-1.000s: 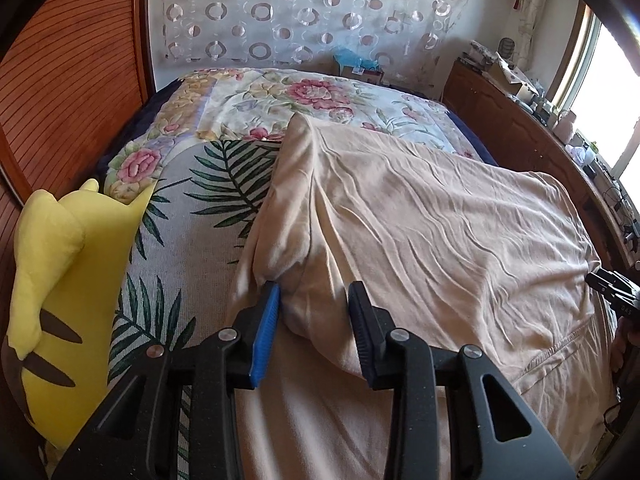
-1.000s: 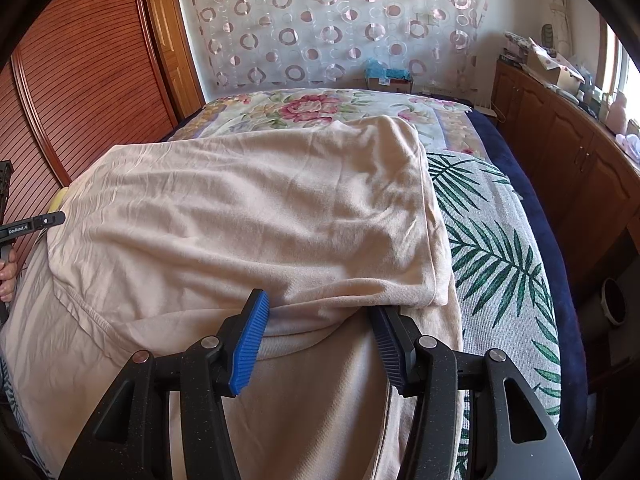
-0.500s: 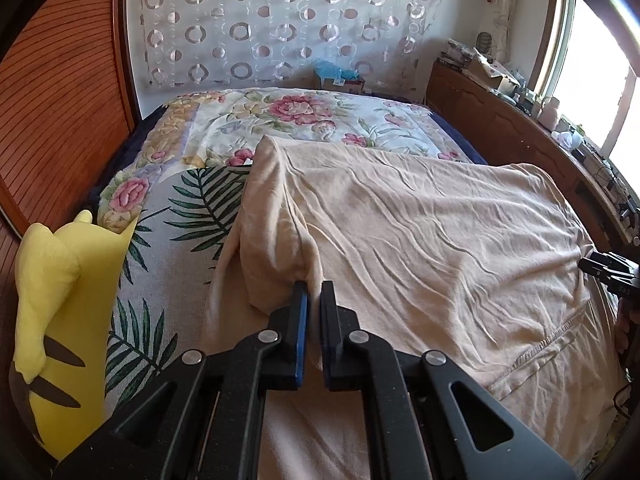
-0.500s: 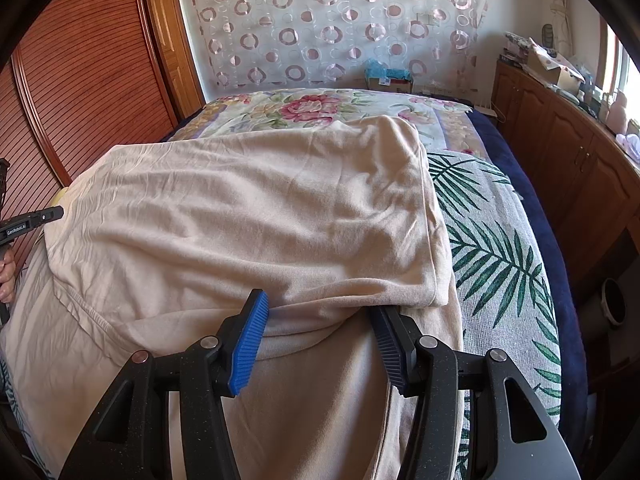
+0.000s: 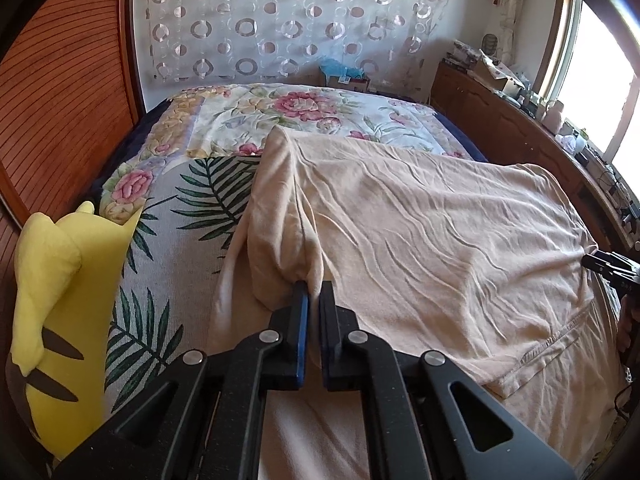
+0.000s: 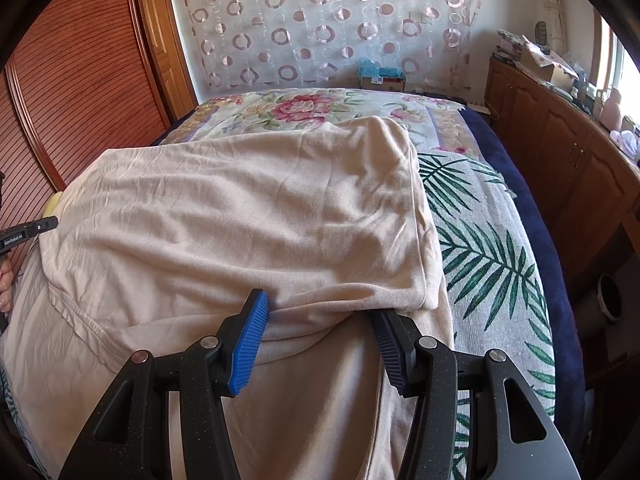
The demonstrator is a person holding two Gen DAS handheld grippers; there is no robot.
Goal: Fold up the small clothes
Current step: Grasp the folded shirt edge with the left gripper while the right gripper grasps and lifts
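- Garment (image 5: pixel 420 240), a beige knit piece, lies spread across the bed (image 5: pixel 168 216), over the palm-leaf cover and short of the floral quilt at the far end. Its upper layer appears folded back over a lower layer, and a stitched hem runs along the near side.
- Long axis: the garment runs crosswise between the two claws, so each claw works one end of the same near edge.
- Left claw (image 5: pixel 314 292): jaws pinched tight on a raised ridge of fabric at the garment's left end; the cloth tents up from the bite and trails away toward the far corner.
- Right claw (image 6: pixel 320 316): jaws at a medium spread and closing, with the folded near-right edge bunched between the pads (image 6: pixel 250 344). The pads do not yet press the cloth.
- Nearness: both claws sit at the garment's edge; only the left has hold.
- Pose: both claws point down at a slant toward the bed, side by side, fingers aimed at the far wall.
- Judgement: the next lift depends on the right claw securing its corner, so both ends rise together.
- Yellow plush toy (image 5: pixel 52 300) lies left of the garment, apart from it.
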